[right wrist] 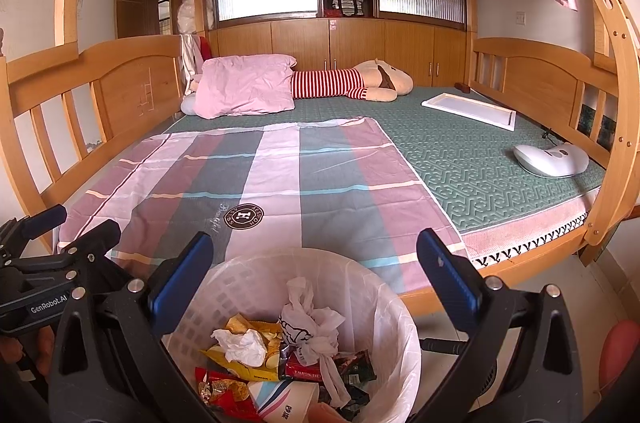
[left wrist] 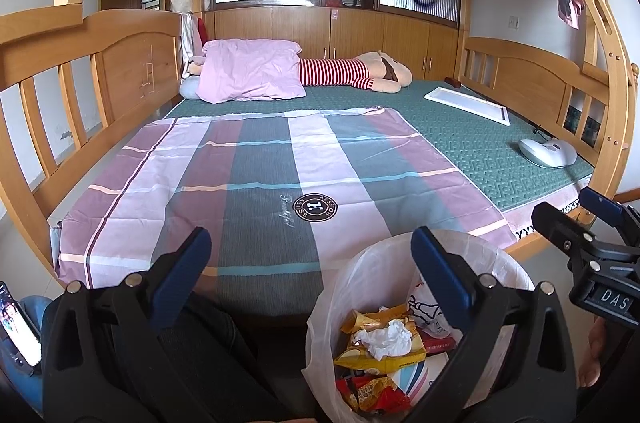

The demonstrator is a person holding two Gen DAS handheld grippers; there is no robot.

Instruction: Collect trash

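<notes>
The right gripper [right wrist: 314,277] has its 2 blue-padded fingers [right wrist: 182,277] spread wide apart with nothing between them, held over the trash bin [right wrist: 372,307], whose rim fills the gap. The bin, lined with a clear bag, holds a crumpled white tissue [right wrist: 242,343], a knotted white plastic bag [right wrist: 310,329], yellow and red snack wrappers [right wrist: 228,389] and a red packet [right wrist: 306,369].

The left gripper [left wrist: 310,265] is likewise spread wide and empty; in its view the bin sits at 5 o'clock, behind its right finger [left wrist: 442,269], at the foot of the bed.

Beyond, a plaid sheet [right wrist: 256,175] lies flat on the green mattress [right wrist: 480,159]. At 12 o'clock rest a pink pillow [right wrist: 244,85] and a striped plush toy [right wrist: 352,83]; at 2 o'clock a white tray [right wrist: 468,109] and a white device [right wrist: 550,159].
</notes>
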